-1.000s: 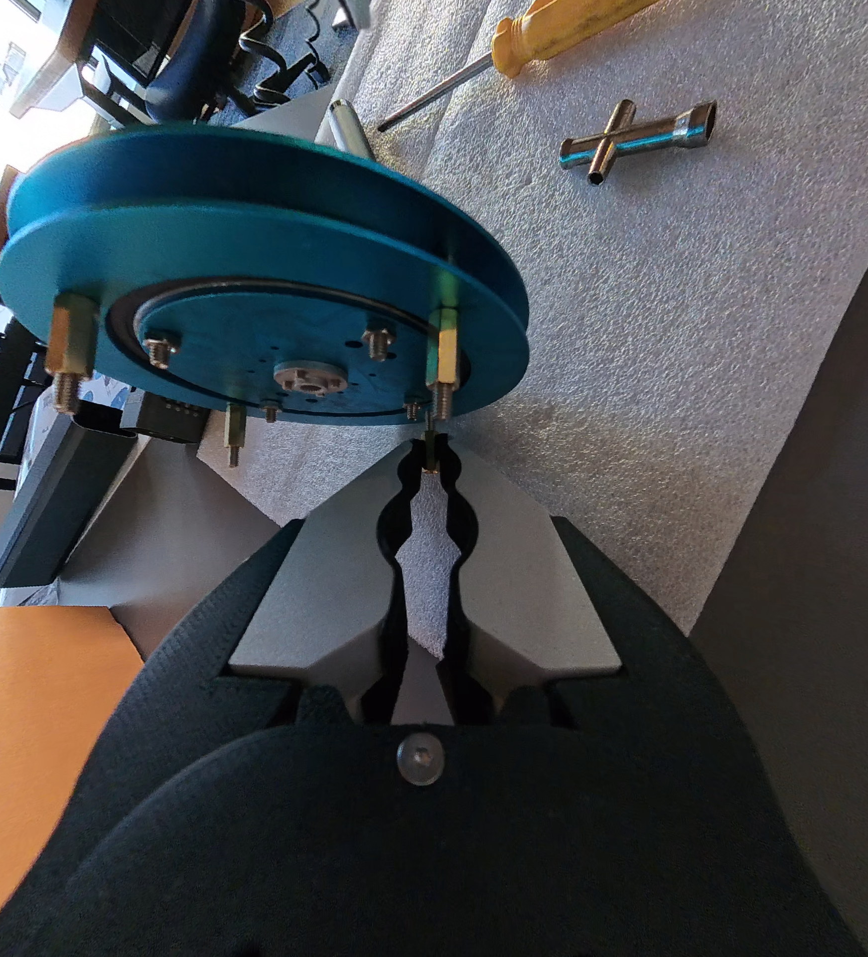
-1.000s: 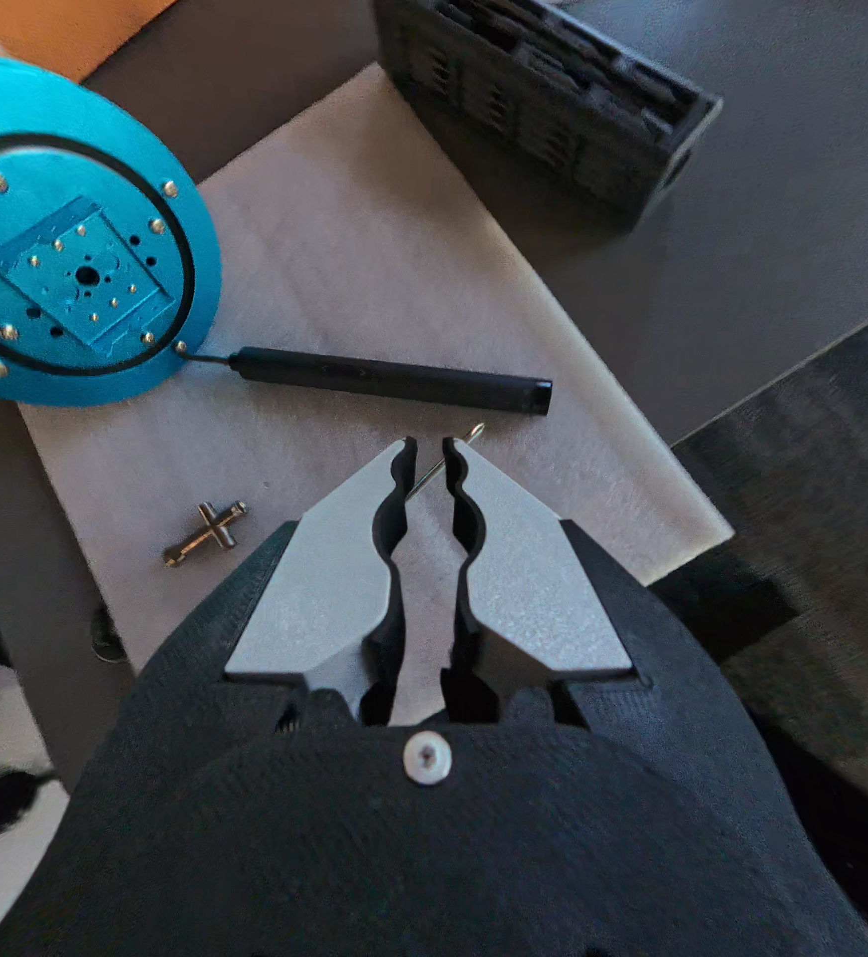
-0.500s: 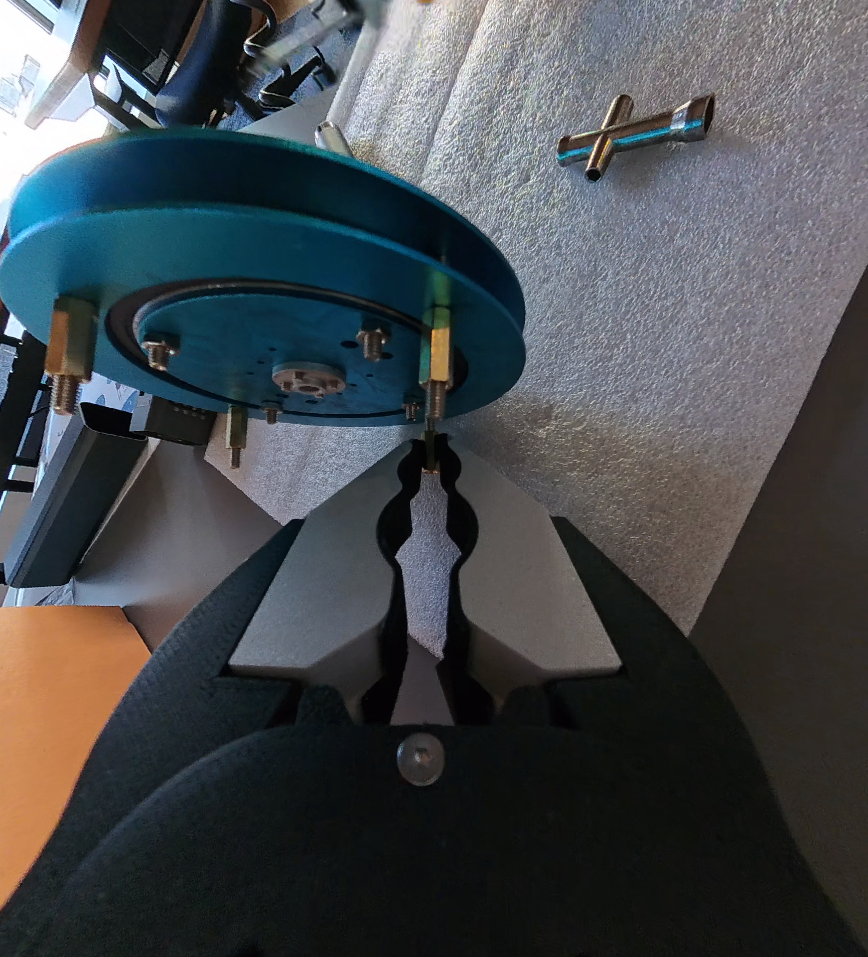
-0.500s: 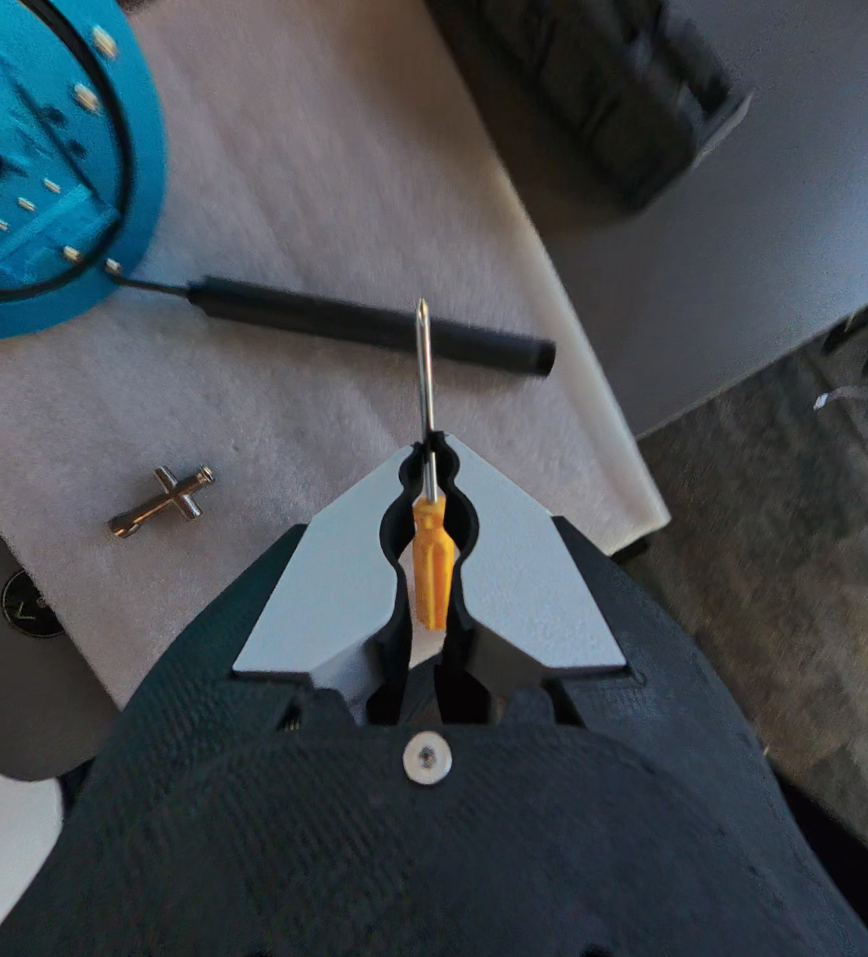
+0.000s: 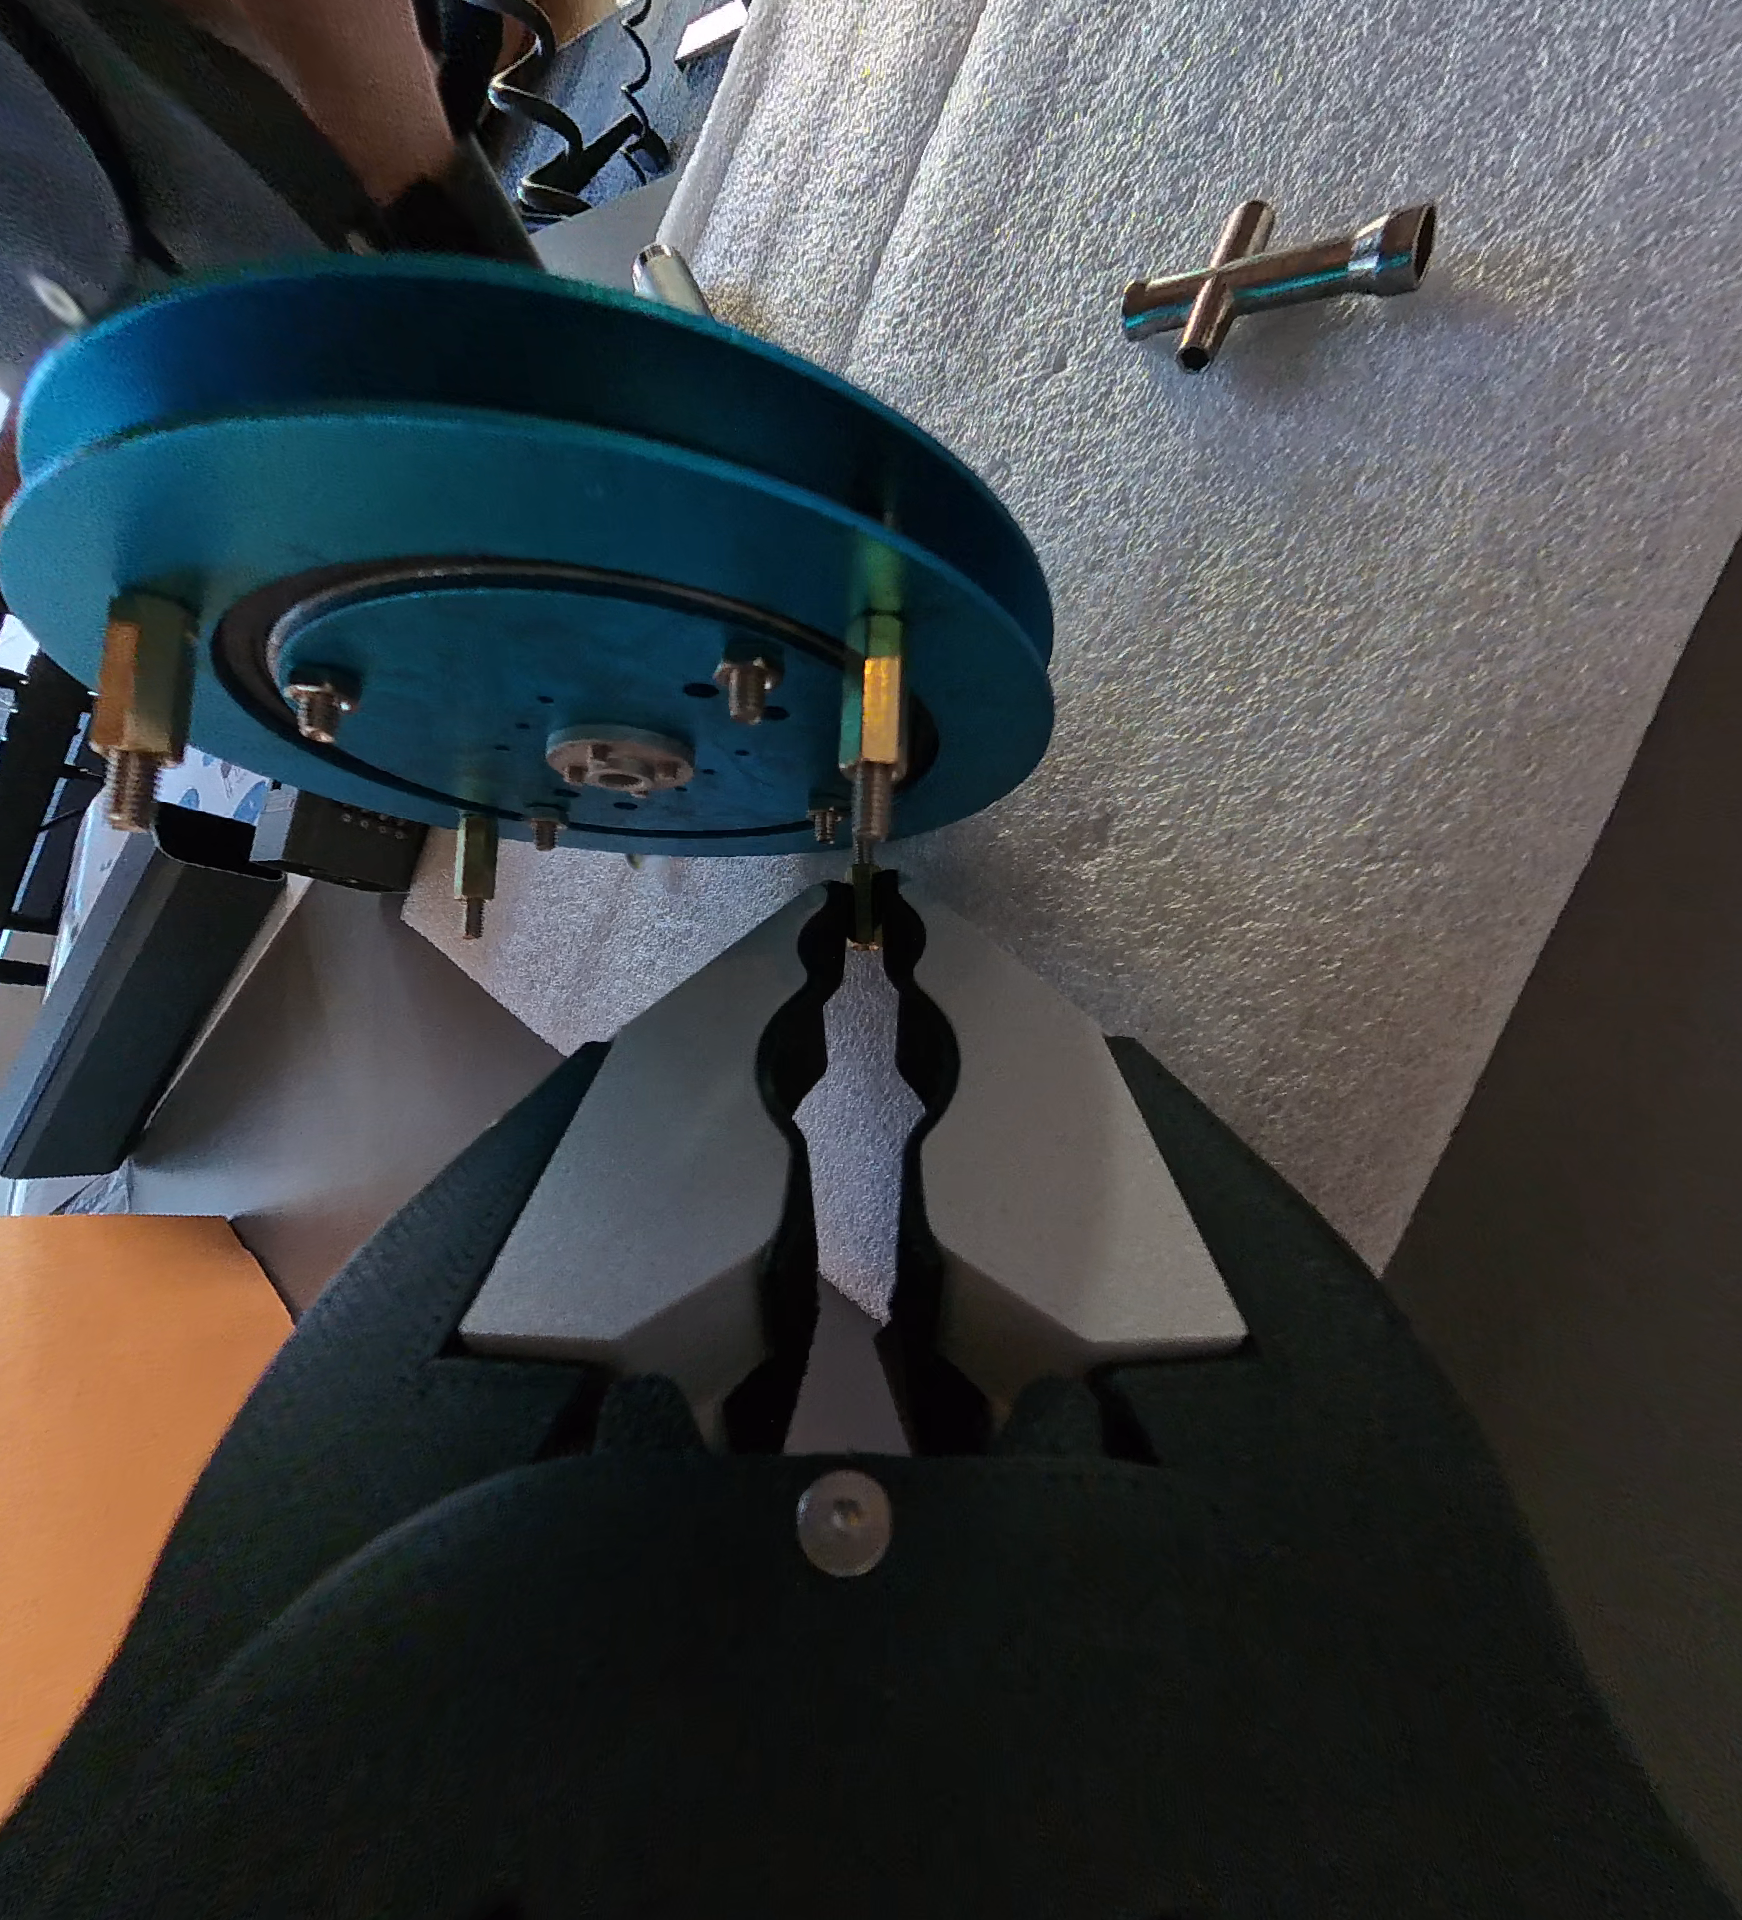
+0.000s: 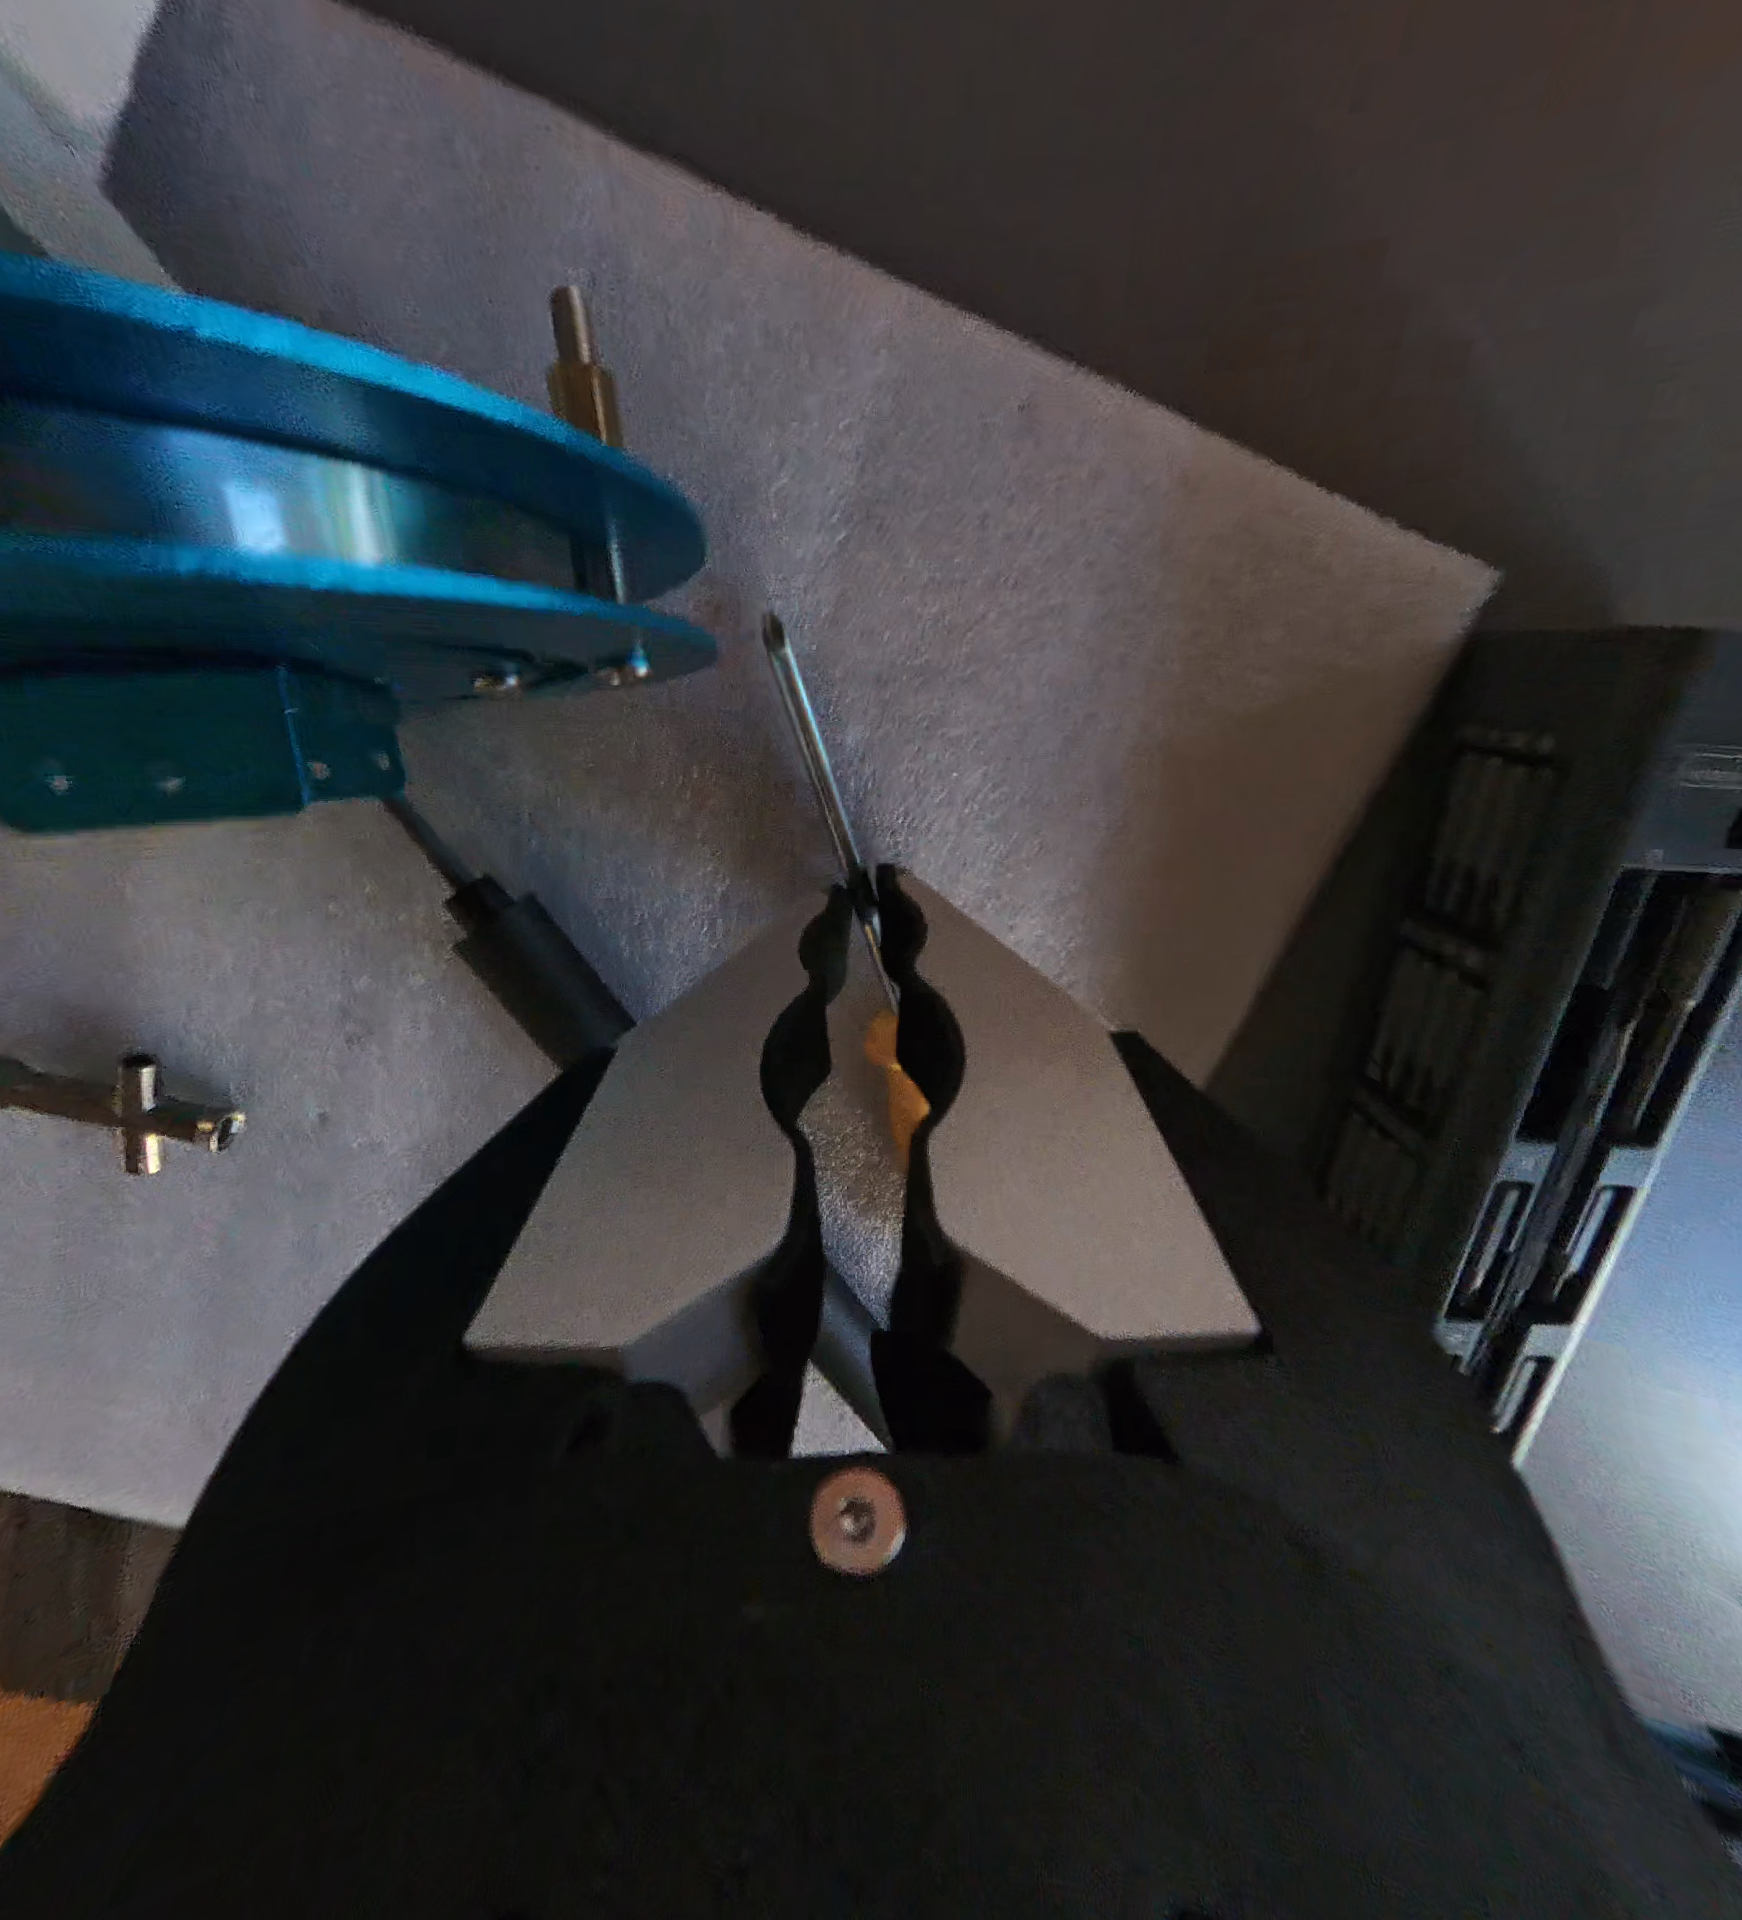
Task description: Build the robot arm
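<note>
My left gripper (image 5: 864, 914) is shut on a brass standoff (image 5: 863, 914) at the rim of a blue two-plate disc (image 5: 493, 540) and holds the disc tilted above the white foam mat (image 5: 1314, 727). Several more brass standoffs and bolts stick out of the disc's underside. My right gripper (image 6: 865, 902) is shut on a small yellow-handled screwdriver (image 6: 825, 779). Its metal tip points up, close to the edge of the blue disc (image 6: 275, 488), apart from it. The right gripper's dark body shows at the top left of the left wrist view (image 5: 36, 156).
A metal cross wrench (image 5: 1272, 286) lies on the mat, also in the right wrist view (image 6: 119, 1107). A black pen-shaped driver (image 6: 524, 956) lies under the disc. A dark bit case (image 6: 1594, 1018) stands right of the mat. An orange surface (image 5: 46, 1455) is at the lower left.
My right gripper took the yellow screwdriver off the mat, shut on it, and swung it up beside the disc's edge. The left gripper kept holding the disc nearly still.
</note>
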The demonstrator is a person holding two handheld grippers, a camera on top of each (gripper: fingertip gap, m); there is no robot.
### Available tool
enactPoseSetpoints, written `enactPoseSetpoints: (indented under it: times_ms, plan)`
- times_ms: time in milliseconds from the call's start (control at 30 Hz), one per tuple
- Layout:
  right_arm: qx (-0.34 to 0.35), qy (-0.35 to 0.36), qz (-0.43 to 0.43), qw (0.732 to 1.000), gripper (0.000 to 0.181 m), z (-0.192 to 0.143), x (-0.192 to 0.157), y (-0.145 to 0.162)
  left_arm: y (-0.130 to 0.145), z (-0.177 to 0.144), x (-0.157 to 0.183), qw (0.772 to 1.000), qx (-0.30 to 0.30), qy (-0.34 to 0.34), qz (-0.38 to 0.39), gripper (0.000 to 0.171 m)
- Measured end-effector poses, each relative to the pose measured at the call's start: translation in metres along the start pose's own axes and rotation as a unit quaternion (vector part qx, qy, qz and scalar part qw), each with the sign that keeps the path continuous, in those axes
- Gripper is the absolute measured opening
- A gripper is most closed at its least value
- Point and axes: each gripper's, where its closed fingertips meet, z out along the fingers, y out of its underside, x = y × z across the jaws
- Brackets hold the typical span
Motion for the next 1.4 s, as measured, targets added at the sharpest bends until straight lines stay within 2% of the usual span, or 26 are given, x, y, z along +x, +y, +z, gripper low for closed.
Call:
enactPoseSetpoints:
  times_ms: [100, 200, 267, 467, 533, 633, 733, 833, 900, 967, 1033, 1300, 1400]
  plan:
    - [0.104, 0.006, 0.011, 0.995, 0.032, -0.026, -0.003, -0.003, 0.0, 0.0, 0.0, 1.0, 0.001, 0.001, -0.002, 0.005]
    - [0.178, 0.008, -0.051, 0.983, 0.026, -0.052, -0.029, 0.013, 0.0, 0.0, 0.0, 1.0, 0.001, 0.002, -0.002, 0.005]
    - [0.204, 0.014, -0.09, 0.975, 0.024, -0.053, -0.042, 0.025, 0.0, 0.0, 0.0, 1.0, 0.001, 0.002, -0.001, 0.005]
    - [0.191, -0.041, -0.032, 0.98, 0.024, -0.029, -0.046, 0.044, 0.0, 0.0, 0.0, 1.0, 0.001, 0.004, -0.007, 0.005]
    - [0.201, -0.028, -0.036, 0.979, 0.024, -0.03, -0.049, 0.043, 0.0, 0.0, 0.0, 1.0, 0.0, 0.002, -0.006, 0.005]
    - [0.191, 0.018, -0.066, 0.979, 0.009, -0.032, -0.052, 0.05, 0.0, 0.0, 0.0, 1.0, 0.001, 0.003, -0.008, 0.005]
    - [0.2, 0.045, -0.098, 0.974, 0.016, -0.036, -0.052, 0.048, 0.0, 0.0, 0.0, 1.0, 0.001, 0.005, -0.01, 0.005]
    - [0.186, -0.005, -0.1, 0.977, 0.024, -0.033, -0.052, 0.046, 0.0, 0.0, 0.0, 1.0, 0.001, 0.004, -0.011, 0.005]
    - [0.127, -0.054, -0.1, 0.985, 0.023, -0.024, -0.056, 0.058, 0.0, 0.0, -0.001, 1.0, 0.001, 0.003, -0.01, 0.005]
    - [0.089, -0.069, -0.099, 0.989, 0.023, -0.02, -0.055, 0.064, 0.0, 0.0, -0.001, 1.0, 0.0, 0.002, -0.01, 0.005]
    - [0.09, -0.055, -0.118, 0.987, 0.017, -0.019, -0.052, 0.06, 0.0, 0.0, -0.001, 1.0, 0.0, 0.002, -0.011, 0.005]
    - [0.105, -0.076, -0.098, 0.987, 0.017, -0.023, -0.048, 0.051, 0.001, 0.001, -0.001, 1.0, 0.0, 0.005, -0.016, 0.005]
    - [0.13, -0.076, -0.101, 0.983, 0.015, -0.03, -0.046, 0.04, 0.001, 0.001, -0.001, 1.0, 0.0, 0.005, -0.016, 0.005]
